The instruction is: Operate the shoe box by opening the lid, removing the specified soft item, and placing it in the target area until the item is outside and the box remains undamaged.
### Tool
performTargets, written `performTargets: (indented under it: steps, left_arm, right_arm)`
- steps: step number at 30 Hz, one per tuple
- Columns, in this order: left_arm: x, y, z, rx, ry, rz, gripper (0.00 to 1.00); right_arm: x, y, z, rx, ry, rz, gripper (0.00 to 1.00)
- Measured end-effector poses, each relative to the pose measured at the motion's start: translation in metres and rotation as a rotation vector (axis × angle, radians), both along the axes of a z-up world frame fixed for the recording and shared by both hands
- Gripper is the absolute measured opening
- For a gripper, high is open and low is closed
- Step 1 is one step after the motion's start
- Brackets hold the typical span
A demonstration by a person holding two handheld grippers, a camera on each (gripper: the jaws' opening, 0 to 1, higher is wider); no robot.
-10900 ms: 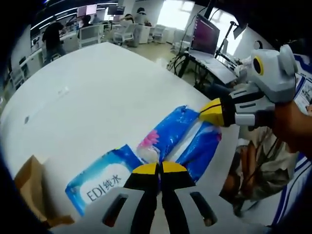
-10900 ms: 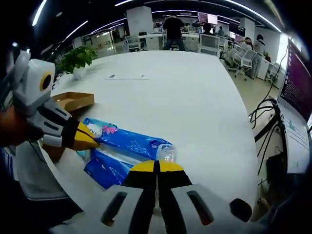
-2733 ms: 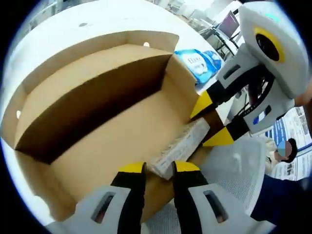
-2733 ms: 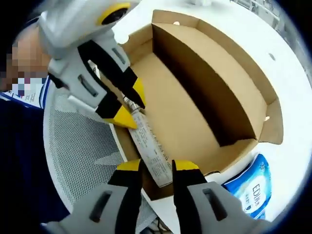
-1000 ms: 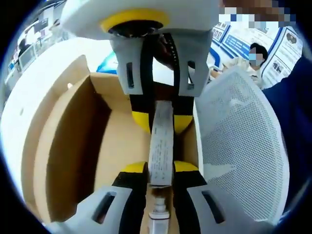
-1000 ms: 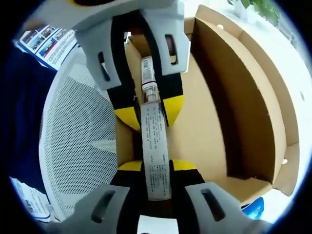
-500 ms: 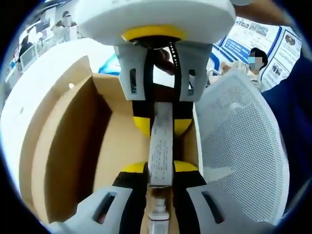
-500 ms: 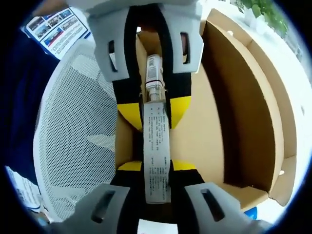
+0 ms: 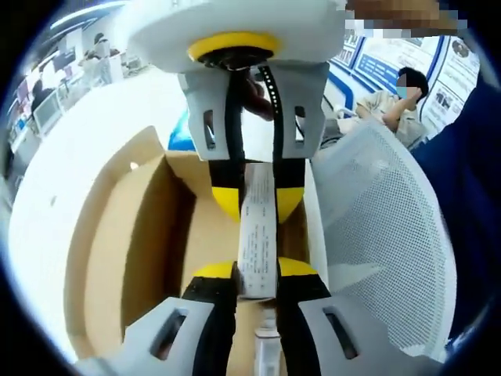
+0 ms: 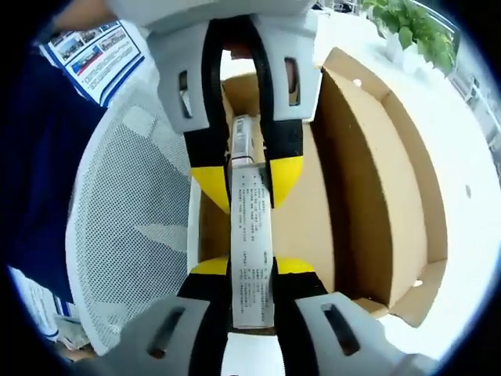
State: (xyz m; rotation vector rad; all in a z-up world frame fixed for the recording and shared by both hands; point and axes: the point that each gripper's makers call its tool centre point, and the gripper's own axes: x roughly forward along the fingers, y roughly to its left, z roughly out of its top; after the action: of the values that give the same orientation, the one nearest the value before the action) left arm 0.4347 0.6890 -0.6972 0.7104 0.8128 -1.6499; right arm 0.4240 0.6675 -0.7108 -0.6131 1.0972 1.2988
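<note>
Both ends of tube (image 9: 257, 235) clamped: left claw (image 9: 257, 270), right claw (image 10: 250, 269). Held over open shoe box (image 10: 376, 204). Risk: uneven pull twists tube loose, drops back in, or snags box wall.

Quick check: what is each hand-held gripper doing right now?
Left hand-held gripper: shut on the printed tube.
Right hand-held gripper: shut on the same tube's other end.

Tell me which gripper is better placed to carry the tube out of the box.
Neither clearly: the left gripper and the right gripper each clamp one end of the tube above the open box. Carrying it together looks safest.
</note>
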Motion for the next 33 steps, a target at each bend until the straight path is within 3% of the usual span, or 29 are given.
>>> performTargets:
  steps: [17, 27, 33]
  left_arm:
    - [0.018, -0.01, 0.083, -0.019, -0.085, -0.037, 0.15]
    - [0.026, -0.048, 0.114, -0.037, -0.131, -0.077, 0.15]
    - [0.025, -0.078, 0.12, -0.029, -0.148, -0.095, 0.15]
  right_arm:
    - [0.02, -0.01, 0.084, 0.009, -0.107, -0.04, 0.16]
    - [0.027, -0.045, 0.112, -0.015, -0.139, -0.063, 0.16]
    - [0.026, -0.076, 0.119, -0.02, -0.151, -0.083, 0.16]
